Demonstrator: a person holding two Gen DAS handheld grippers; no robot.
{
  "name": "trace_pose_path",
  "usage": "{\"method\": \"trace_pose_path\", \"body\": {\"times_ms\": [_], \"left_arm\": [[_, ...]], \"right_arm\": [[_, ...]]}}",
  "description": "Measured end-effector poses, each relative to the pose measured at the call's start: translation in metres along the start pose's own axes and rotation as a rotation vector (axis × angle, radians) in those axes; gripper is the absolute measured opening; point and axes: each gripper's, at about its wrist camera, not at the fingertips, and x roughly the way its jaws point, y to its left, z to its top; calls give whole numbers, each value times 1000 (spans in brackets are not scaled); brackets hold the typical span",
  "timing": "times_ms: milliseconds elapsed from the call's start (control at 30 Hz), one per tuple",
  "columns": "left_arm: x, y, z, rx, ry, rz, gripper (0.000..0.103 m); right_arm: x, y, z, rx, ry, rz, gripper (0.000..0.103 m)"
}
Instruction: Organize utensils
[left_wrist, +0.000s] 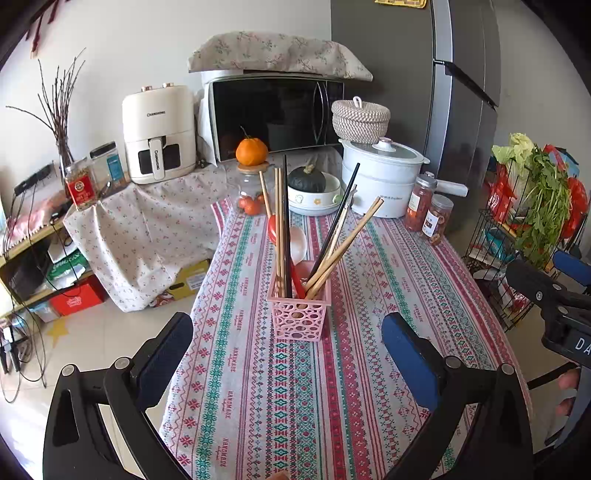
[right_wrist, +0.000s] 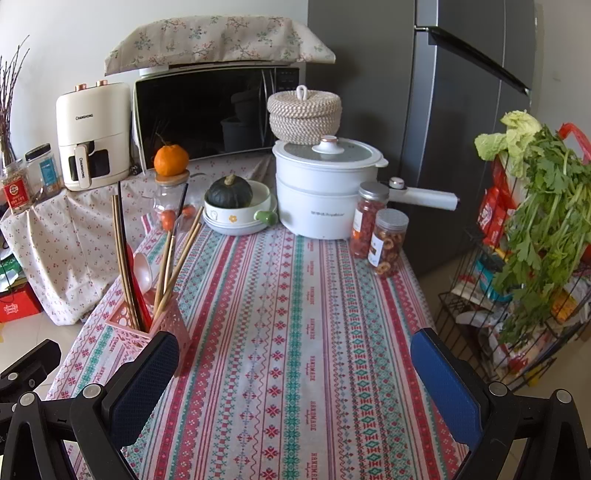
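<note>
Both tongs hang wide open and empty above a tabletop (right_wrist: 295, 332) draped in a patterned red-and-green cloth. The left tongs (left_wrist: 288, 354) spread their blue pads (left_wrist: 406, 362) to either side of a pink holder (left_wrist: 299, 314), which stands upright near the middle of the cloth just beyond the fingertips, not touching them. The holder is packed with wooden chopsticks (left_wrist: 343, 243) leaning right, dark chopsticks (left_wrist: 285, 221) standing nearly straight, a red spoon (left_wrist: 272, 229) and a white spoon (left_wrist: 298, 243). From the right wrist the holder (right_wrist: 147, 328) sits at the left edge of the tabletop, partly hidden behind the left pad of the right tongs (right_wrist: 295, 373), which face bare cloth with nothing between the jaws; whether that pad touches the holder cannot be told. At the far end stand a white pot (right_wrist: 321, 195) topped by a woven basket (right_wrist: 303, 114), a bowl (right_wrist: 240, 218) holding a dark green squash (right_wrist: 229, 192), two lidded jars (right_wrist: 384, 240) and a glass jar (right_wrist: 170, 199) with an orange (right_wrist: 171, 159) on its lid. Behind them are a microwave (right_wrist: 207, 114) under a floral cover, an air fryer (right_wrist: 94, 136) and a grey fridge (right_wrist: 443, 110); a wire rack (right_wrist: 491, 306) of greens stands to the right
</note>
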Motion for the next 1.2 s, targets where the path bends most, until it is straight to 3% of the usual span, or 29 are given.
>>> {"method": "trace_pose_path", "body": {"times_ms": [800,1200], "left_arm": [[1,-1,0,2,2,0,103],[10,-1,-4,2,45,-23,103]], "right_arm": [[2,1,-1,0,6,6,103],[5,1,-2,7,15,12,103]]}}
